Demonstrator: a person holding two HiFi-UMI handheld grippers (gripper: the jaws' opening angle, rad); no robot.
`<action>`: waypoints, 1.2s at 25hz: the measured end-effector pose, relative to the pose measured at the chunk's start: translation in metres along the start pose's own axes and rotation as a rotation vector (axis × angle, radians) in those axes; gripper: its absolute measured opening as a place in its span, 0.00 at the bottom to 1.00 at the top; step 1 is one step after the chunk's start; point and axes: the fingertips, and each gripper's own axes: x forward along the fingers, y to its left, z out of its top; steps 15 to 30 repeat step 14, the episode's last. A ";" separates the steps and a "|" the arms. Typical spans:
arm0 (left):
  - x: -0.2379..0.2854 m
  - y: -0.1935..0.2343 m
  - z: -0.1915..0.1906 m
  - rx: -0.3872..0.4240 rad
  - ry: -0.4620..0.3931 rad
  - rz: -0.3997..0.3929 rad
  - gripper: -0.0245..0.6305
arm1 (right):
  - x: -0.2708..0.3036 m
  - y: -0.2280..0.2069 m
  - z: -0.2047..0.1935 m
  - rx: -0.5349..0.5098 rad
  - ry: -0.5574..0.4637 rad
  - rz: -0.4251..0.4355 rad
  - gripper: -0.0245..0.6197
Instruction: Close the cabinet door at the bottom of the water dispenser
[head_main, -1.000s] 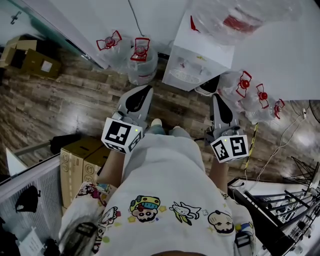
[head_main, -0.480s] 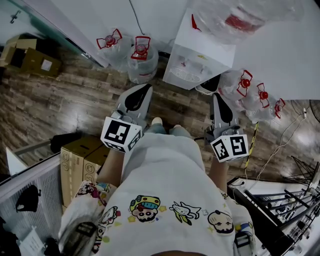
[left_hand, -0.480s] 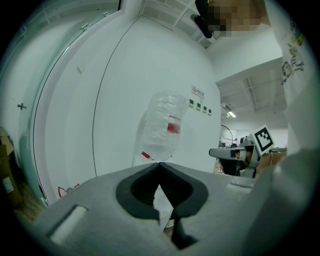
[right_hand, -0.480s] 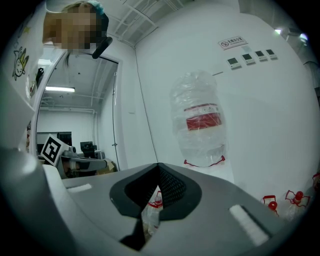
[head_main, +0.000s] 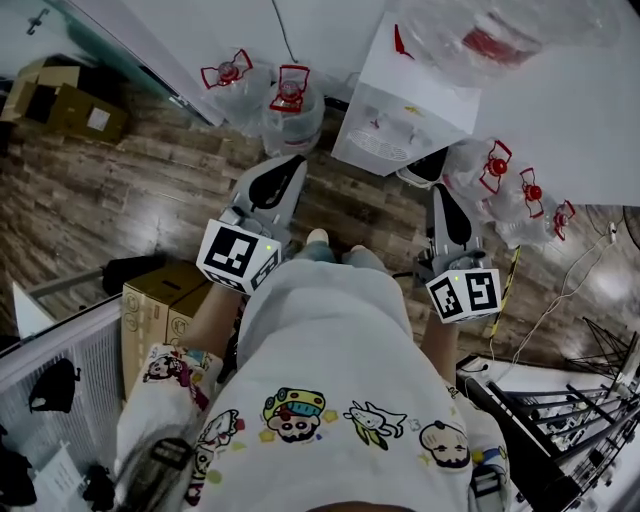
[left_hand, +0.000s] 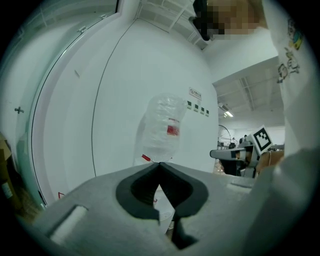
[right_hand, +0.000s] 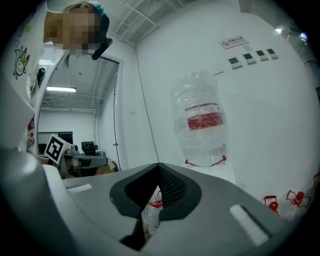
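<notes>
The white water dispenser (head_main: 415, 100) stands against the wall with a clear bottle (head_main: 490, 35) upside down on top. At its foot on the right shows a dark opening with a pale rim (head_main: 425, 168); I cannot tell how the door stands. My left gripper (head_main: 290, 162) is shut and empty, pointing at the floor left of the dispenser. My right gripper (head_main: 440, 192) is shut and empty, just short of the dark opening. In the left gripper view the jaws (left_hand: 159, 163) meet below the bottle (left_hand: 162, 127). In the right gripper view they (right_hand: 158, 165) meet left of it (right_hand: 202, 120).
Empty bottles with red handles stand left of the dispenser (head_main: 265, 95) and right of it (head_main: 510, 190). Cardboard boxes sit at my left (head_main: 160, 310) and far left (head_main: 65, 105). A cable (head_main: 560, 290) and a metal rack (head_main: 560, 430) lie at the right.
The head view has shifted a little, so the dispenser and bottles sit slightly lower right. Both grippers stay in place, shut.
</notes>
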 end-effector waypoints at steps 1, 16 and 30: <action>0.000 0.000 0.000 -0.008 -0.004 0.001 0.04 | -0.001 -0.001 0.000 -0.002 0.000 -0.001 0.05; -0.002 -0.001 0.004 0.029 -0.003 -0.035 0.04 | -0.012 -0.007 0.005 0.005 -0.033 -0.022 0.05; -0.002 -0.001 0.004 0.029 -0.003 -0.035 0.04 | -0.012 -0.007 0.005 0.005 -0.033 -0.022 0.05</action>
